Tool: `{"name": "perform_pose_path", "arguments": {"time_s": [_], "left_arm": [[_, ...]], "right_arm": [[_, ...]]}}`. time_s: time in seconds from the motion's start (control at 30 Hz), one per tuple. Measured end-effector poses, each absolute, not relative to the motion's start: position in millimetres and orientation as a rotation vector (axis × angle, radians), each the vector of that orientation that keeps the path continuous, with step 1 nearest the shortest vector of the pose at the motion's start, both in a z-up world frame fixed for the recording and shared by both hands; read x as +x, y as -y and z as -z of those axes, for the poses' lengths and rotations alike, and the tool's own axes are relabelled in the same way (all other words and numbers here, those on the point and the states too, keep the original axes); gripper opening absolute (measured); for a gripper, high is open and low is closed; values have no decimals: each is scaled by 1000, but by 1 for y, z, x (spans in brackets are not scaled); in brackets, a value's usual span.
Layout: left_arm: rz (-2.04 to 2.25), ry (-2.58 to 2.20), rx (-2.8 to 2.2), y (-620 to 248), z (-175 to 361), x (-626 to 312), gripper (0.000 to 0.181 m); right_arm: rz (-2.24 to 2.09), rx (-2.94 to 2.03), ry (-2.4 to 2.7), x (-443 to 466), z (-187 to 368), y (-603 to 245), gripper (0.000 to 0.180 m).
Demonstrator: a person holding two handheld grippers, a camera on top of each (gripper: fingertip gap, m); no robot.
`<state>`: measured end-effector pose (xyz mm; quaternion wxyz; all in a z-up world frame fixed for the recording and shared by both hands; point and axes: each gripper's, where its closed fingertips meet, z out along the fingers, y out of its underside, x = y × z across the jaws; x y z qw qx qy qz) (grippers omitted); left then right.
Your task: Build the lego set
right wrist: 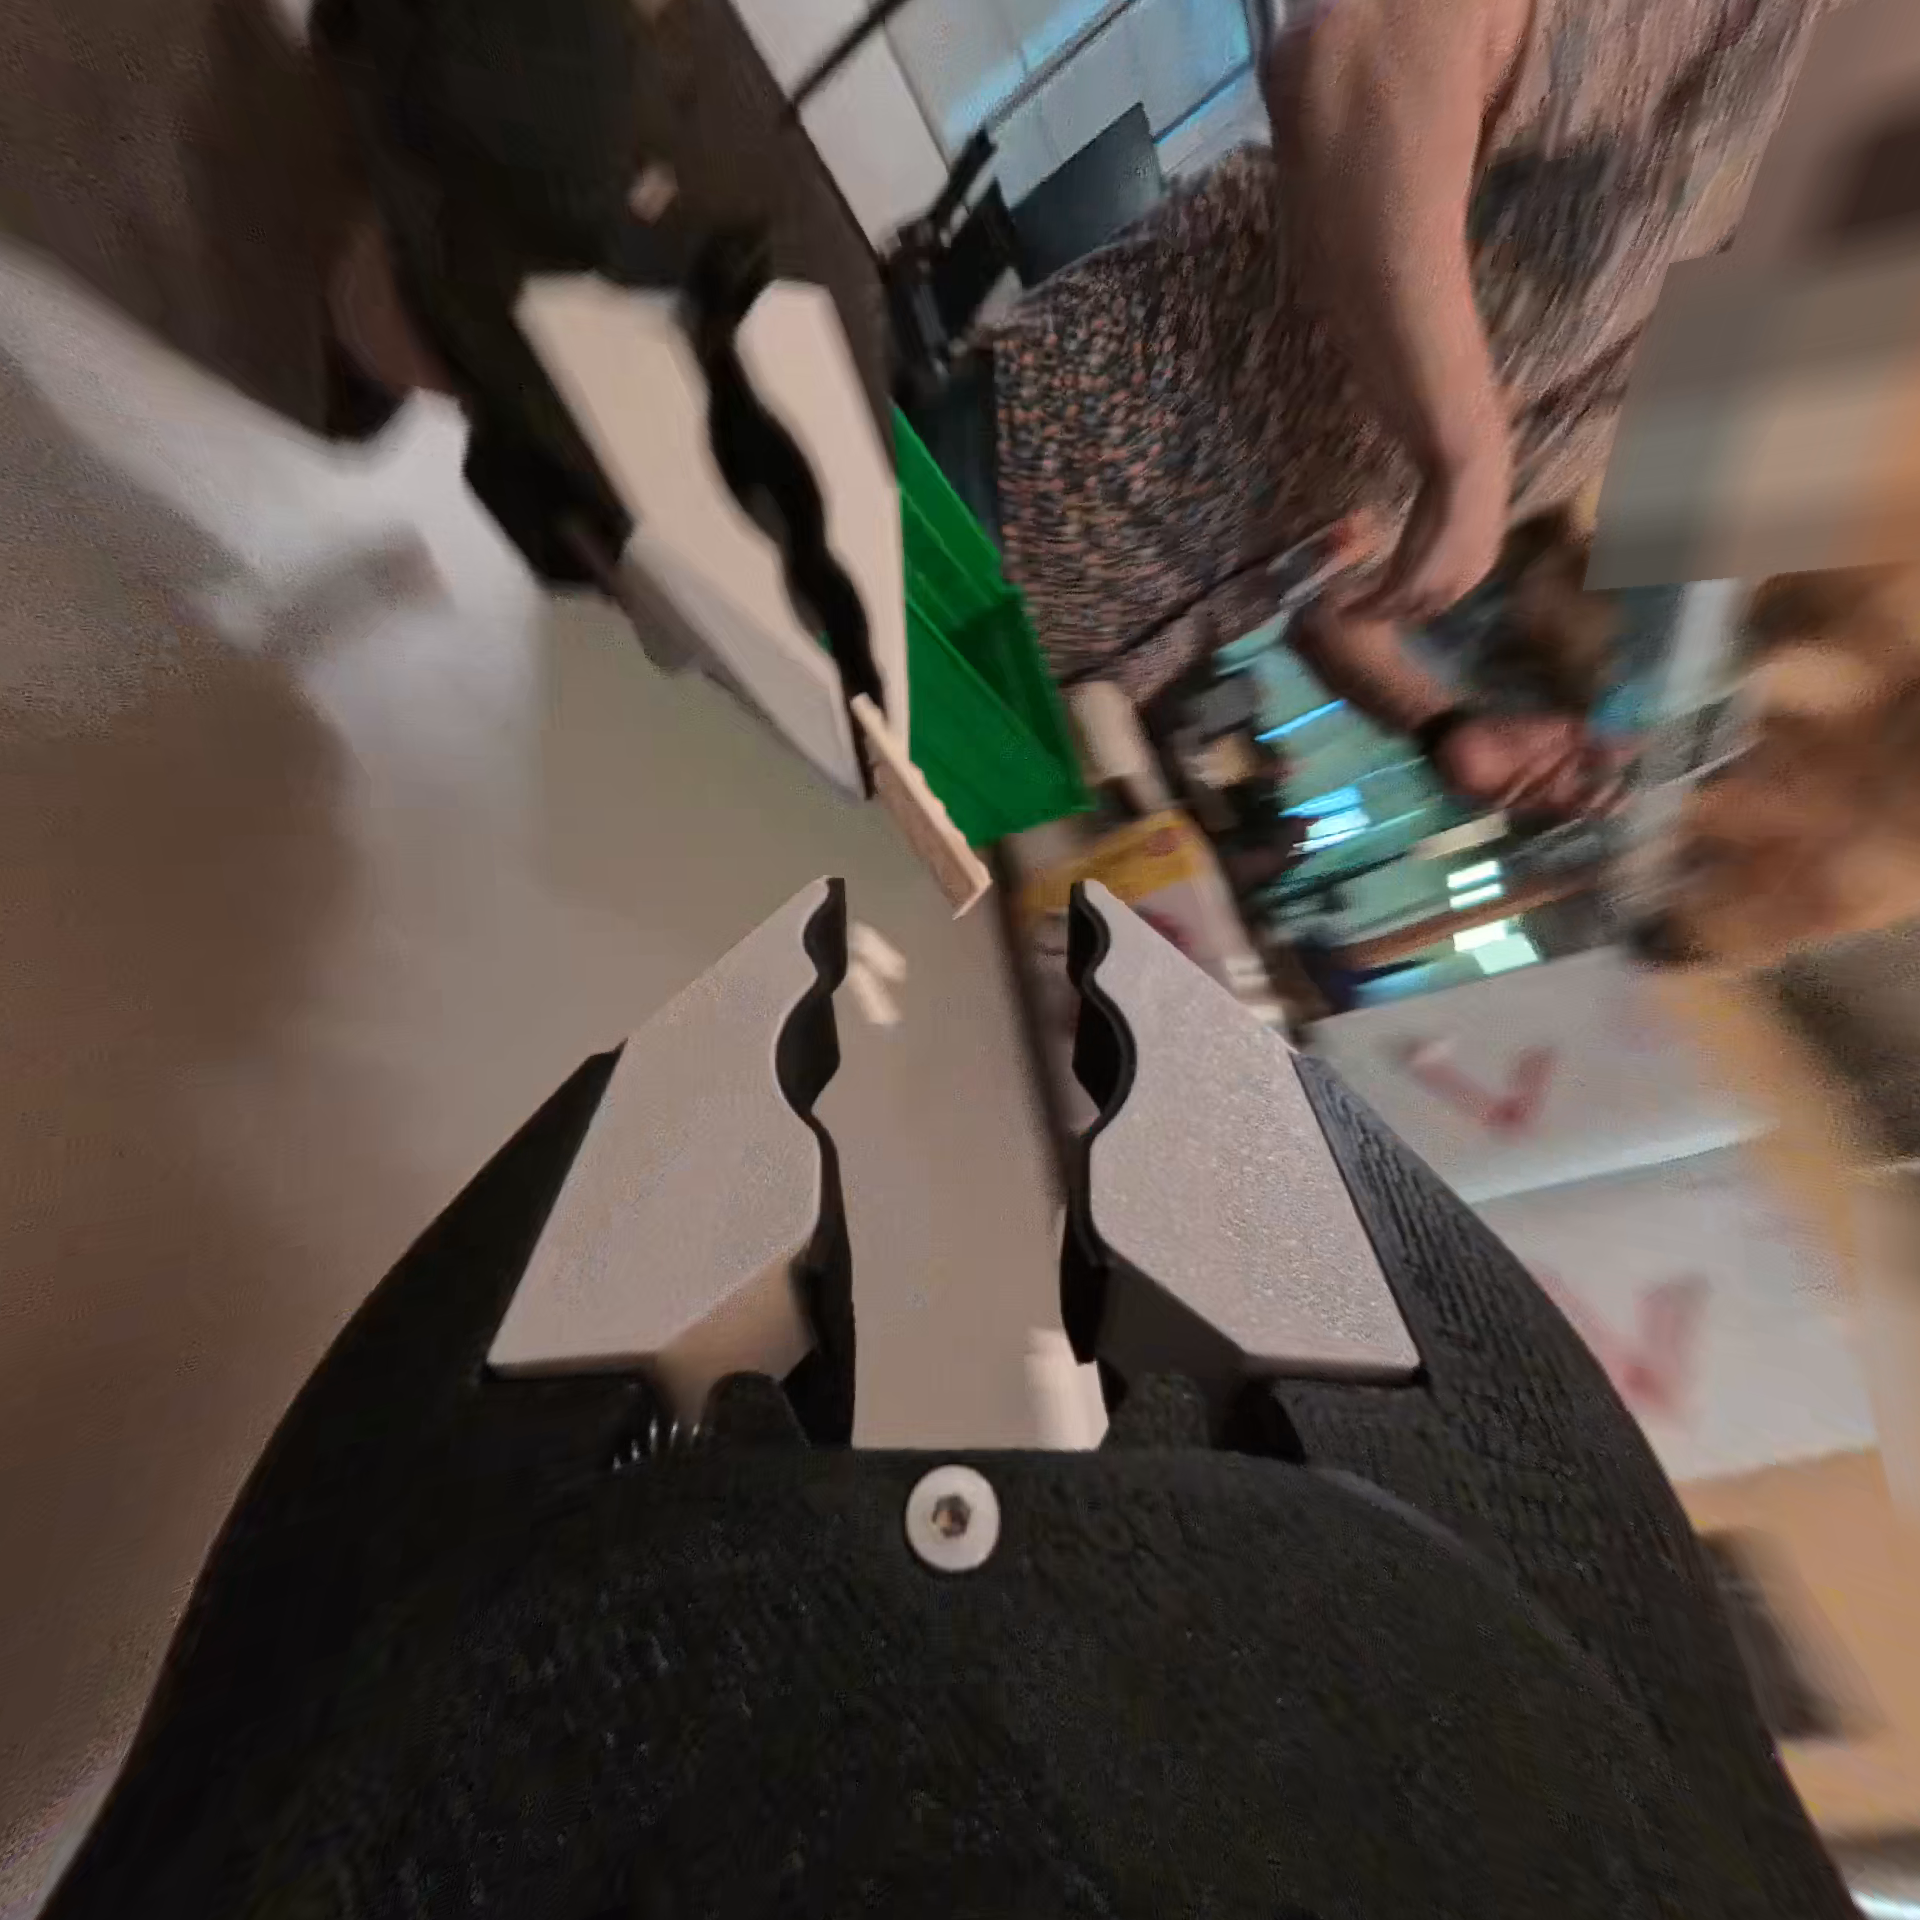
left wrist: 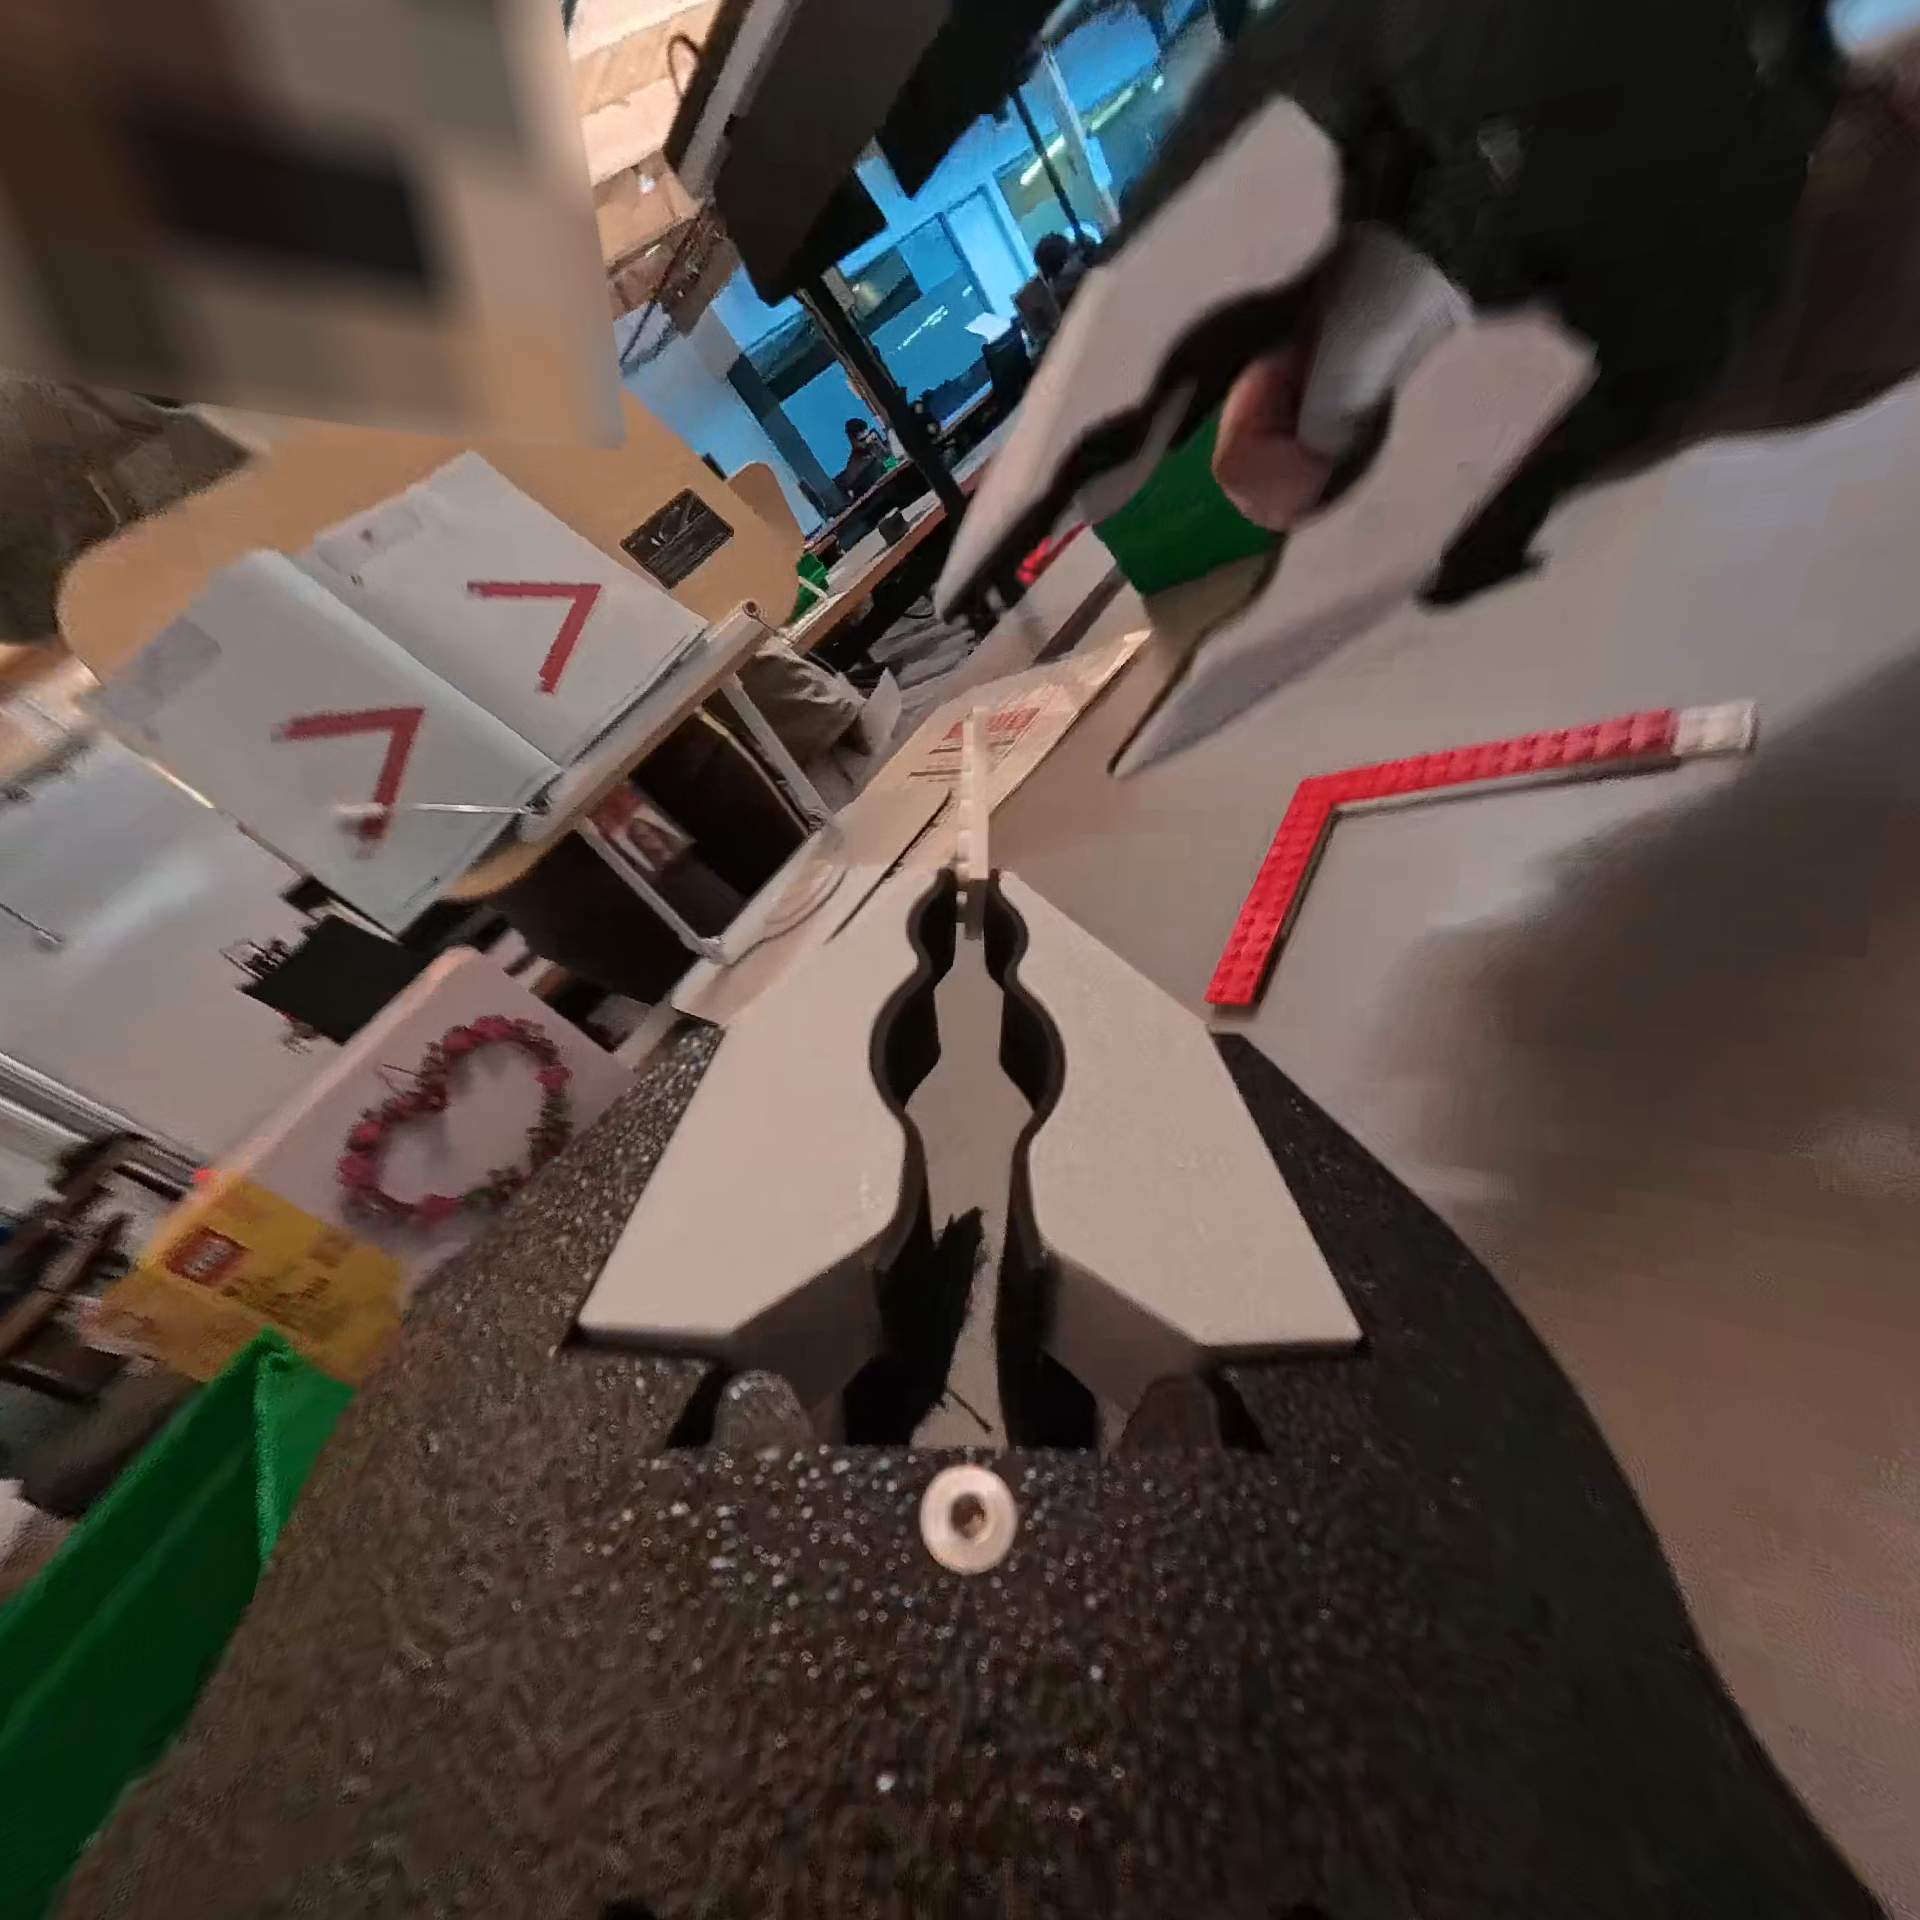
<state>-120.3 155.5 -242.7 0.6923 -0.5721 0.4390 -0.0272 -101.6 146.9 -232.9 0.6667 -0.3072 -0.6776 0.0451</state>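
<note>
Left wrist view: left gripper [left wrist: 972, 883] seen pinched on thin white plate [left wrist: 975, 821], held edge-on at fingertips, lifted clear of grey table [left wrist: 1143, 862]. Red L-shaped strip [left wrist: 1351, 821] laid flat on table to right, small white piece [left wrist: 1714, 725] joined at its far end. Right gripper [left wrist: 1174, 665] seen beyond, fingers spread. Green bin [left wrist: 1174, 520] behind it. Right wrist view (heavily blurred): right gripper [right wrist: 956, 896] spread, nothing held; white plate [right wrist: 925, 821] seen just ahead of tips, clamped by left gripper [right wrist: 862, 717].
</note>
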Motion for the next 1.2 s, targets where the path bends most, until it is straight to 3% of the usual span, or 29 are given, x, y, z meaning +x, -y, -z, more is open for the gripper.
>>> {"name": "perform_pose_path", "arguments": {"time_s": [0.17,0.4,0.6,0.87,1.03,1.2], "left_arm": [[-147,-1103,-1145,-151,250,-110,3],[-298,-1311,-982,-140,270,-85,3],[-291,-1377,-945,-134,279,-74,3],[-249,-1352,-998,-135,284,-71,6],[-113,-1292,-1131,-141,290,-80,25],[18,-1207,-1240,-147,291,-90,28]], "right_arm": [[-775,-1209,1518,-86,243,-149,51],[-1110,-1391,1559,-73,268,-136,39],[-1154,-1418,1621,-69,280,-129,18],[-1099,-1423,1690,-63,295,-126,15],[-935,-1430,1710,-55,313,-133,15],[-709,-1441,1786,-43,341,-133,15]]}}
